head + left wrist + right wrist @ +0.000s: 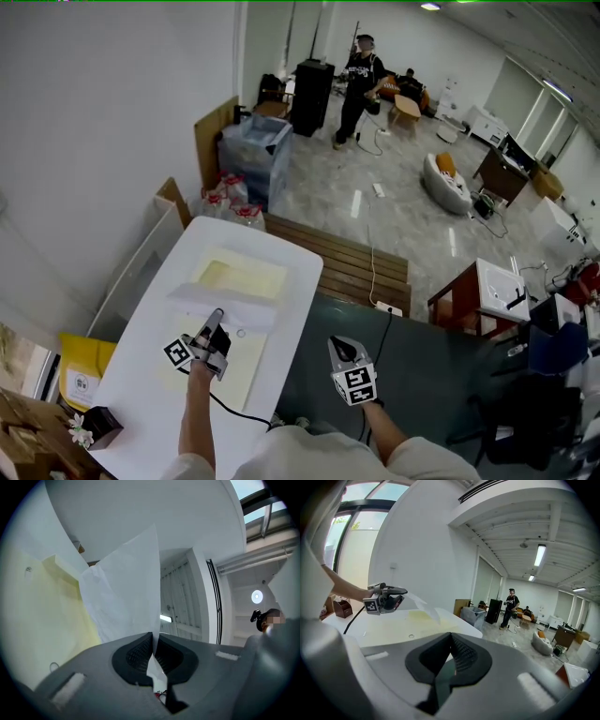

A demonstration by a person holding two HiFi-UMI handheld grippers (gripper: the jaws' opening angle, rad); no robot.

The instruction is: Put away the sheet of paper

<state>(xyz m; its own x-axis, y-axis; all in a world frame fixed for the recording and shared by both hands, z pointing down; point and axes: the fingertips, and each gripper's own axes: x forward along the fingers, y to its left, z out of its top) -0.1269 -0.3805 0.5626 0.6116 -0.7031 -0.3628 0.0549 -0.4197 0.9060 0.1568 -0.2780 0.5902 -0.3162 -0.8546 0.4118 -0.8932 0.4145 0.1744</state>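
Sheet of paper [126,592] pinched by its edge in clamped left gripper [217,319], raised at twelve o'clock above yellow folder [242,276], likely for slipping in. Right gripper [341,349], three o'clock, closed empty, kept clear.

Right gripper [451,637] jaws together, empty, left gripper [402,592] holding sheet of paper [423,607] above white table [370,631], person [509,607] standing beyond

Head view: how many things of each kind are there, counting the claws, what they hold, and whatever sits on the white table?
Claws: 2, the left claw and the right claw
Sheet of paper: 1, pinched in the left claw
Yellow folder: 1
Small dark box: 1
Total: 5
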